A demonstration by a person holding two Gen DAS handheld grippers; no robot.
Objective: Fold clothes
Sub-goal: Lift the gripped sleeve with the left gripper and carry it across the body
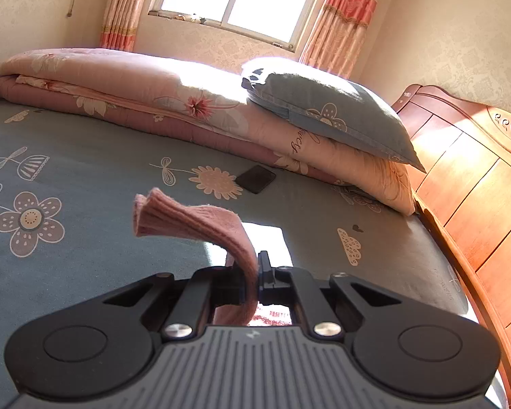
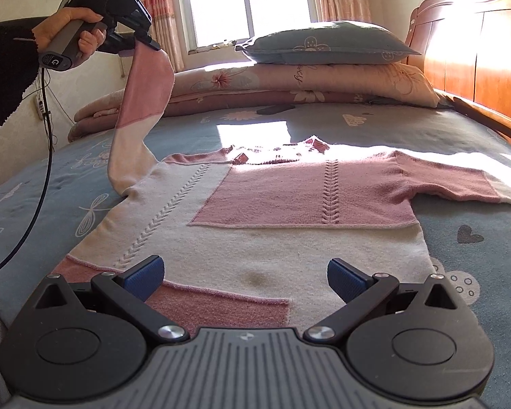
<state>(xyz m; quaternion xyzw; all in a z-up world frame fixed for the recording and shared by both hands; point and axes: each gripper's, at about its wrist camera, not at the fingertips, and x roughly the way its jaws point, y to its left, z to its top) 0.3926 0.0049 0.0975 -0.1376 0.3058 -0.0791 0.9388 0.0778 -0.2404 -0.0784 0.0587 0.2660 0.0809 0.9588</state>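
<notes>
A pink and cream knitted sweater (image 2: 255,238) lies flat on the bed, front up, collar toward the pillows. Its left sleeve (image 2: 143,102) is lifted high off the bed, held by my left gripper (image 2: 146,42) in a person's hand. In the left wrist view my left gripper (image 1: 253,272) is shut on the pink sleeve cuff (image 1: 194,221), which flops out to the left. The right sleeve (image 2: 460,184) lies stretched out on the sheet. My right gripper (image 2: 245,277) hovers open over the sweater's hem, its blue pads (image 2: 146,276) wide apart with nothing between them.
The bed has a grey-blue flowered sheet (image 1: 85,170). A folded pink quilt (image 1: 153,95) and a grey pillow (image 1: 330,116) lie at the far side. A dark phone (image 1: 256,179) rests on the sheet. A wooden headboard (image 1: 477,187) stands at the right. A cable (image 2: 41,170) hangs from the left gripper.
</notes>
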